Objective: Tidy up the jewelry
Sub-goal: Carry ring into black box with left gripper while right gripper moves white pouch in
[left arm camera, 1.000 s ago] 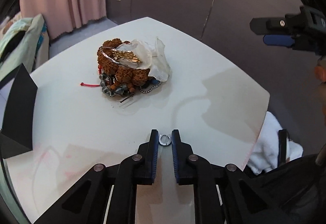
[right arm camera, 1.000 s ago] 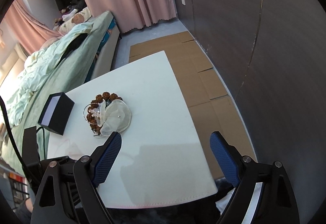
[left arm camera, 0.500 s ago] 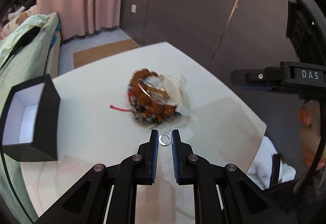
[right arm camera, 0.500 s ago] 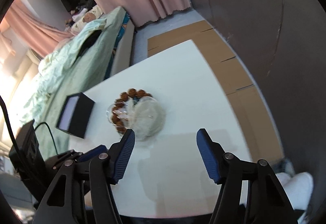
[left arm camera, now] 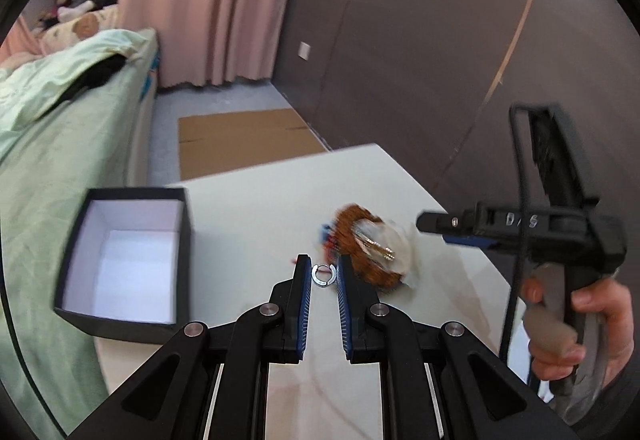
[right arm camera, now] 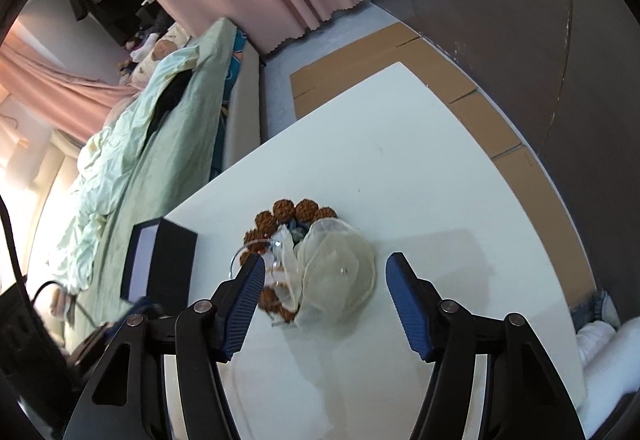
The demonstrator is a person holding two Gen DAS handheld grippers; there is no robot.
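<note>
My left gripper (left arm camera: 324,265) is shut on a small silver hoop earring (left arm camera: 323,275), held in the air above the white table (left arm camera: 256,208). An open black box (left arm camera: 120,260) with a white inside stands to its left. To the right lies the jewelry pile (left arm camera: 370,254), blurred, with brown beads and a sheer pouch. In the right wrist view my right gripper (right arm camera: 325,261) hangs open above that pile. Its fingers frame the sheer pouch (right arm camera: 340,268) and the brown bead bracelet (right arm camera: 300,210) without touching them. The black box (right arm camera: 164,264) sits left of the pile.
A hand (left arm camera: 580,320) holds the right gripper's handle at the table's right side. A bed with a green cover (right arm camera: 132,160) runs along the table's left edge. Flat cardboard (right arm camera: 400,52) lies on the floor beyond, before a dark wall and pink curtains.
The left gripper rose and swung left with the earring, bringing the black box into view. The right gripper's jaws narrowed and it sank closer over the jewelry pile.
</note>
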